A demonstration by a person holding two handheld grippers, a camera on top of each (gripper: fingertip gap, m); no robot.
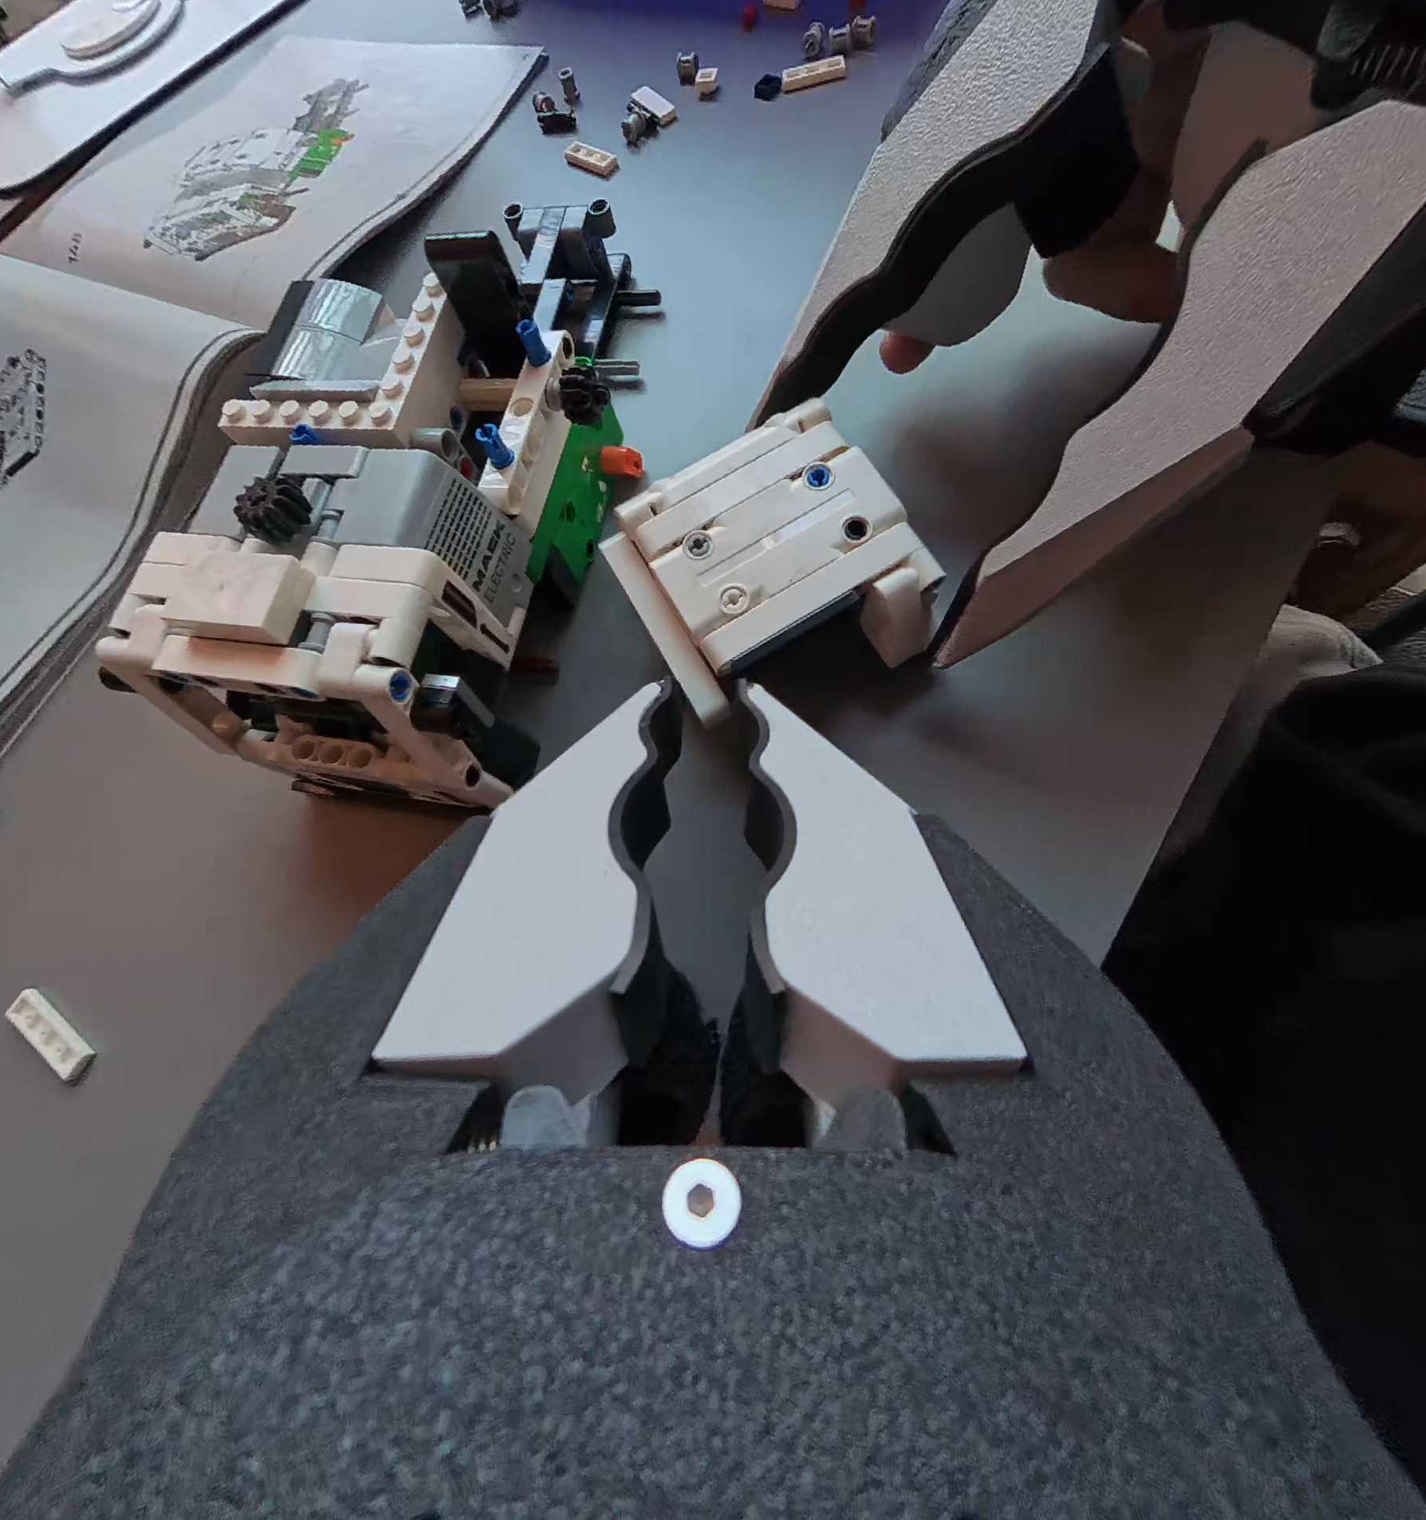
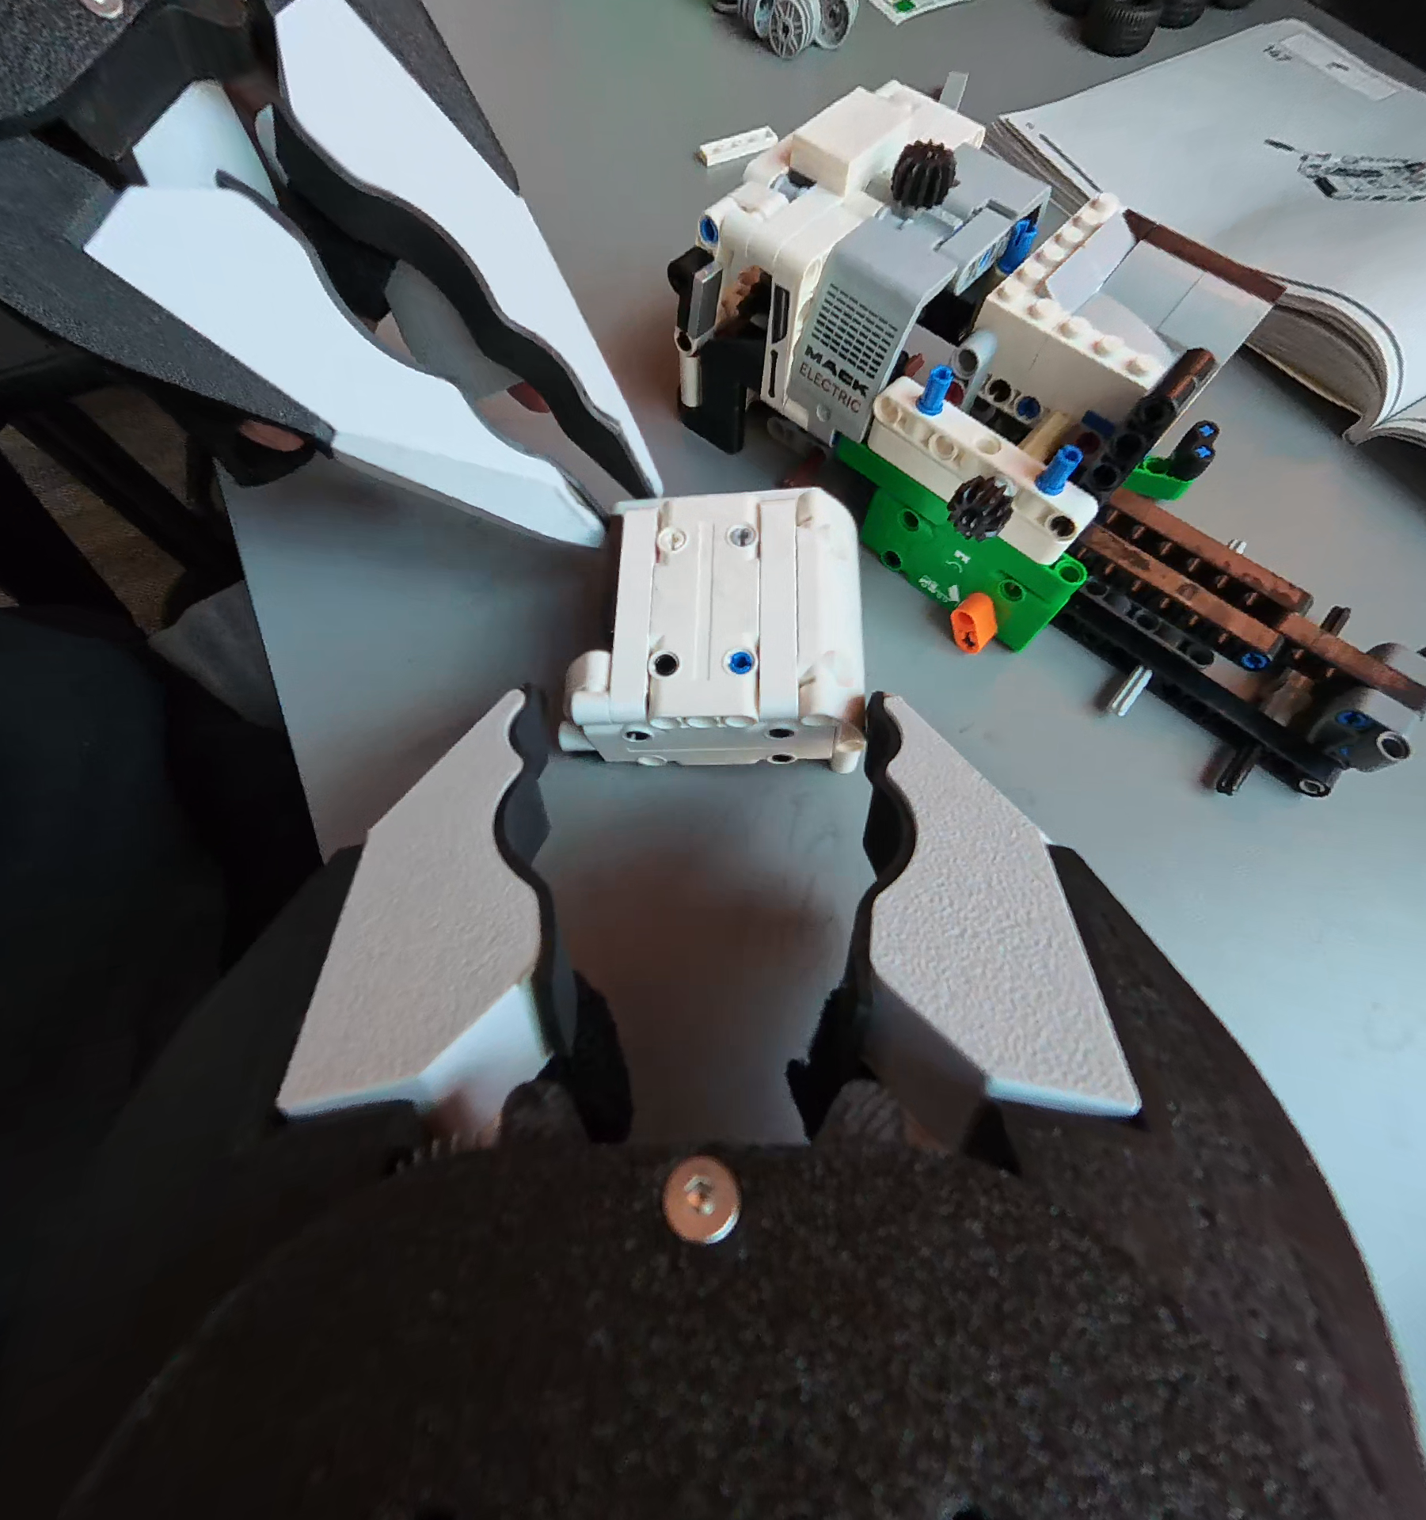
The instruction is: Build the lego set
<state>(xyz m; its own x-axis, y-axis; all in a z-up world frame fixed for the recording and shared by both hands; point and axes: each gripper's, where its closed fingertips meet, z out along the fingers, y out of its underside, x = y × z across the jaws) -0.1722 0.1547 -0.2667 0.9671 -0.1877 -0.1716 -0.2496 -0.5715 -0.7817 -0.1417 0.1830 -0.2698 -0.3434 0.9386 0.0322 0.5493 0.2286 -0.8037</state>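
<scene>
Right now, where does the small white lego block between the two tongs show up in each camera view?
Left wrist view: the white block lies right of centre, just beyond the left tongs, whose tips pinch its thin plate.
Right wrist view: the white block sits at centre, just beyond the open right tongs.
Shared landmark: the orange piece on the truck's green base.

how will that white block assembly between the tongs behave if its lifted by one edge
The white block assembly looks rigid, built from hard panels pinned together, so it should not flex. The left tongs pinch only a thin edge plate, so it may pivot or sag. Its smooth plastic probably slips easily, and a hard squeeze might pop a panel loose.
</scene>
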